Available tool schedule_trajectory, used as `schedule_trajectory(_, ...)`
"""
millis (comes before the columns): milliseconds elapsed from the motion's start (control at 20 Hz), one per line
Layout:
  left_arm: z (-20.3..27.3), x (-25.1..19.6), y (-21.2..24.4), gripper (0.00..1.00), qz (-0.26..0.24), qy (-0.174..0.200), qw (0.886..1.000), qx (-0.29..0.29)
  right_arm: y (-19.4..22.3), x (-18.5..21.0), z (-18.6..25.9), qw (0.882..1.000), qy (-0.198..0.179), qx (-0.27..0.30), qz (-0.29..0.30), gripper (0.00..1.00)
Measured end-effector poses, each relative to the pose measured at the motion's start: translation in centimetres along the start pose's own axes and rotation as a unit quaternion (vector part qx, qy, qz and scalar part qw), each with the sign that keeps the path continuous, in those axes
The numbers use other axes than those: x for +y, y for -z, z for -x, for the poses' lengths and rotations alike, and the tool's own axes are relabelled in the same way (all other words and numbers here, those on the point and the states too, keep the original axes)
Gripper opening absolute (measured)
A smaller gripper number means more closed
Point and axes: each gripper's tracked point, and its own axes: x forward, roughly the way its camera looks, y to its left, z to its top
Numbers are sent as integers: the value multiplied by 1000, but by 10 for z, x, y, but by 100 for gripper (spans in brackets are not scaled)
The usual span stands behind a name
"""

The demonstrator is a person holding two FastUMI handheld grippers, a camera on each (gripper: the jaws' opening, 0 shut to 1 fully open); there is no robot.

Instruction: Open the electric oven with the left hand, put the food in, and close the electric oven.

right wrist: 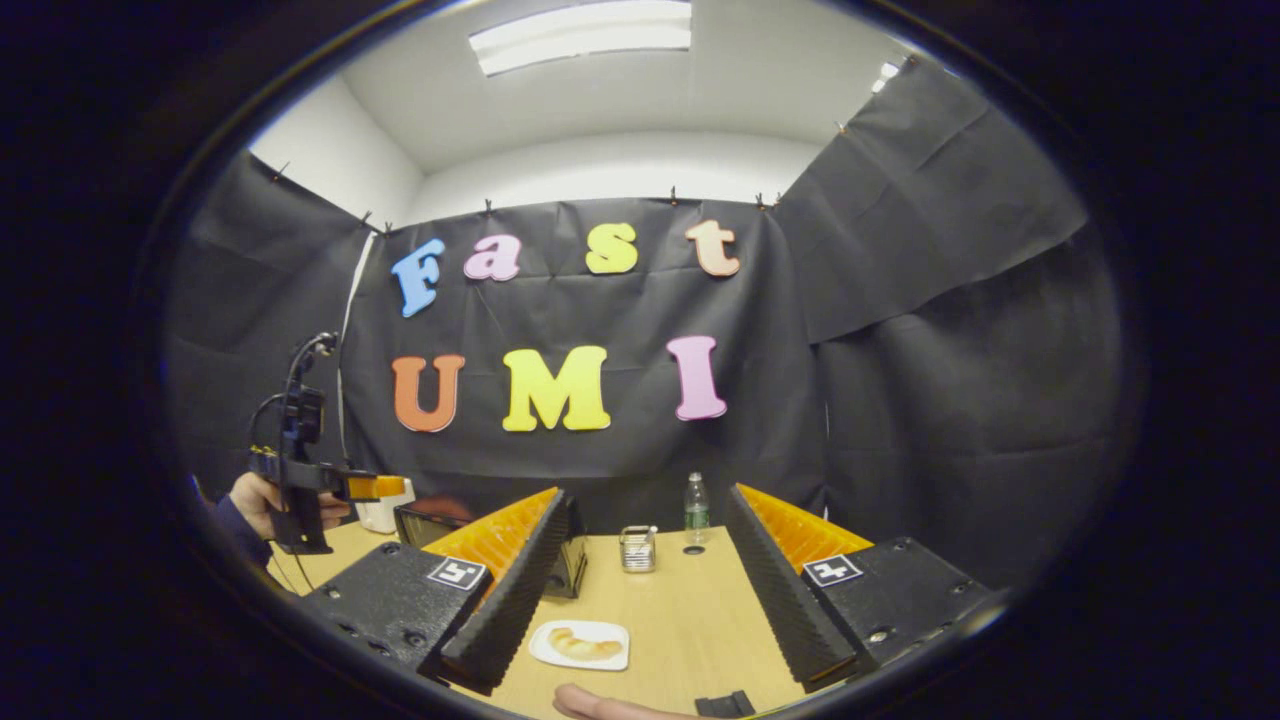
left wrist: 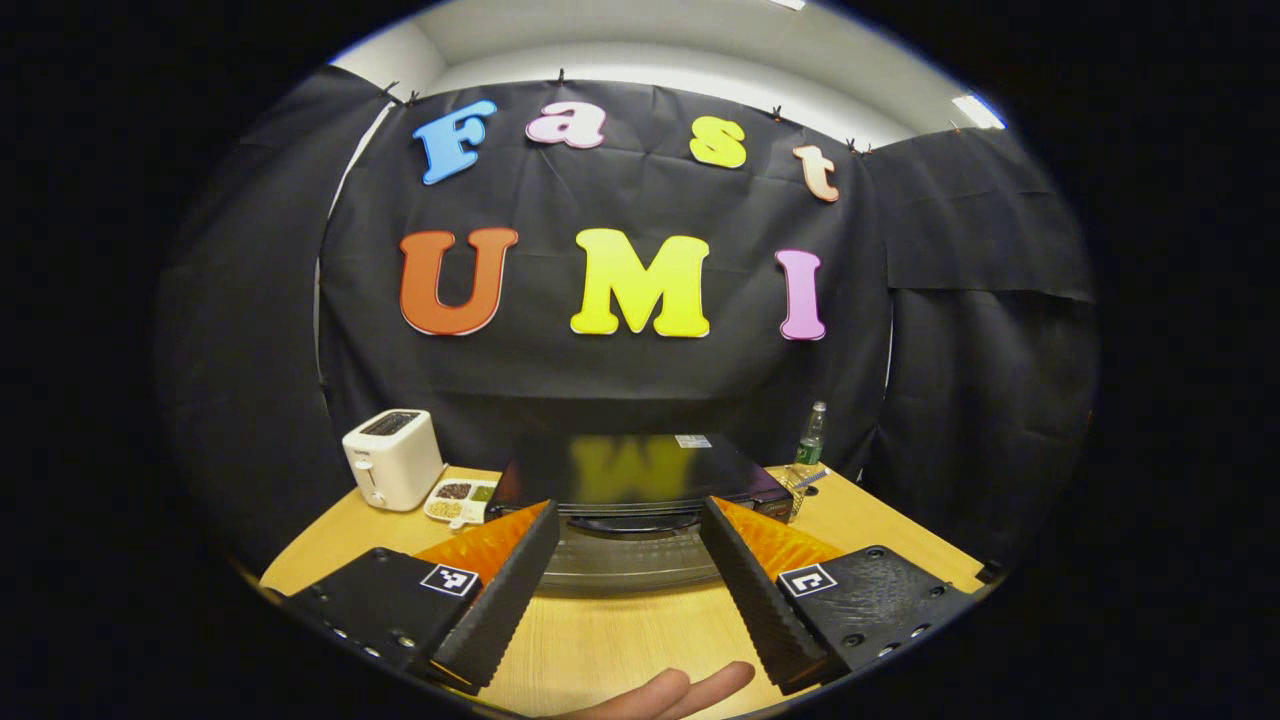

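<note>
The left gripper (left wrist: 625, 580) hangs with its jaws spread apart and holding nothing, aimed straight at the electric oven (left wrist: 632, 478), which sits toward the far edge of the tabletop (left wrist: 600, 640) with its door apparently closed and its dark curved handle (left wrist: 632, 523) showing between the fingers. The right gripper (right wrist: 640, 590) is likewise released and empty, above the near part of the tabletop, where the food, a croissant (right wrist: 583, 645), lies on a small white plate (right wrist: 545, 645) near the near edge. Opening the door looks like the step in hand. To do it well, the left jaws should come in level and centred on the handle, straddle it fully before closing, then pull along the door's swing rather than straight back, so the light oven does not slide. A white toaster (left wrist: 392, 458) and a compartment dish (left wrist: 460, 497) stand just beside the oven toward the left edge, a bottle (left wrist: 811, 438) toward the far right corner; the swing should stay clear of them.
</note>
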Motion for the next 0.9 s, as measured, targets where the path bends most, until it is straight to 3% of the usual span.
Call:
schedule_trajectory(450, -108, -15, 50, 94, -8, -3, 998, 58, 19, -37, -15, 1000, 8, -9, 23, 99)
schedule_trajectory(600, -114, -12, 57, 95, -21, -18, 997, 70, 34, -27, -18, 999, -7, 4, 31, 99)
schedule_trajectory(650, -113, -13, 58, 86, -28, -18, 997, 74, 41, -18, -19, 999, -24, 15, 22, 99)
schedule_trajectory(700, -111, -11, 61, 95, -38, -22, 996, 77, 46, -9, -18, 999, -40, 26, 12, 99)
schedule_trajectory(900, -98, -13, 63, 98, -31, -27, 998, 48, 55, -15, -14, 998, -38, 58, -1, 98)
